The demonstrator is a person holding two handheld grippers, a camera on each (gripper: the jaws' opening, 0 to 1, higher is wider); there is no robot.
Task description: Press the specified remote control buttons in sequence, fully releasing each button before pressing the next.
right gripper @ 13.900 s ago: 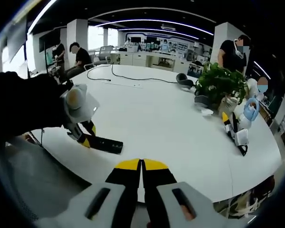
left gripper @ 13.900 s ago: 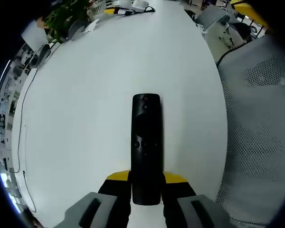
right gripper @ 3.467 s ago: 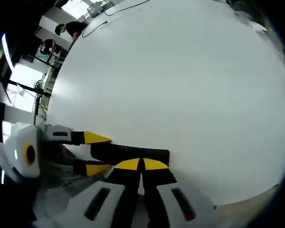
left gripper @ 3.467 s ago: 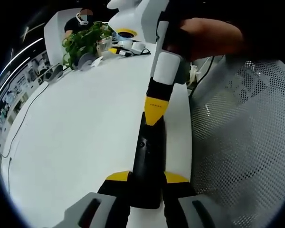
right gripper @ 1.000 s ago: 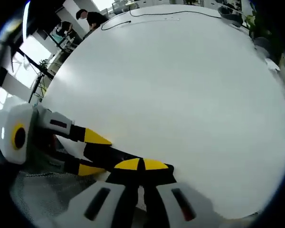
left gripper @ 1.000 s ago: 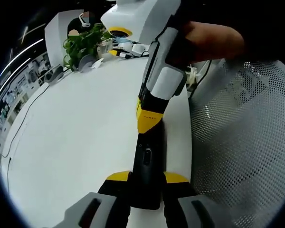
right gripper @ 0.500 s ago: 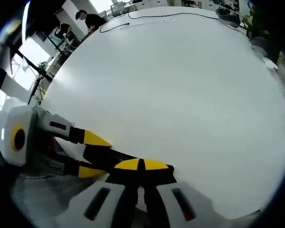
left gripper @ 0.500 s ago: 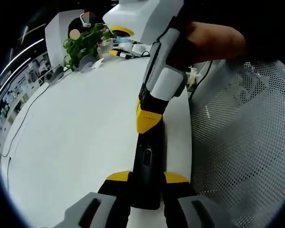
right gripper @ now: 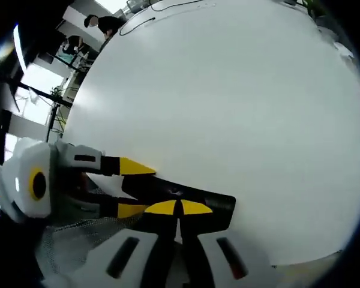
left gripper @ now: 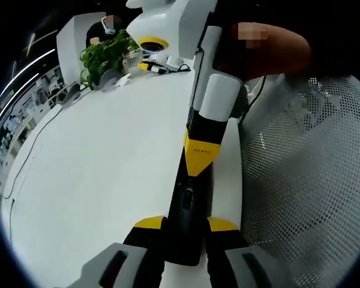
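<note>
Since half a second ago the right claw (left gripper: 198, 162) has tipped more upright over the black remote (left gripper: 189, 210), its yellow tips pressed together and resting on the remote's upper face. Left claw (left gripper: 186, 225) is clamped on the remote's near end, holding it along the white tabletop (left gripper: 96, 174) edge, beside a mesh chair (left gripper: 306, 180).

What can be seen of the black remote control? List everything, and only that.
The remote control is a long, slim black bar, plastic by its look, lying flat on the white table near its edge. The left gripper clamps its near end between yellow-tipped jaws. The right gripper, shut, rests its tip on the top face. Small buttons show there; any markings are illegible.
</note>
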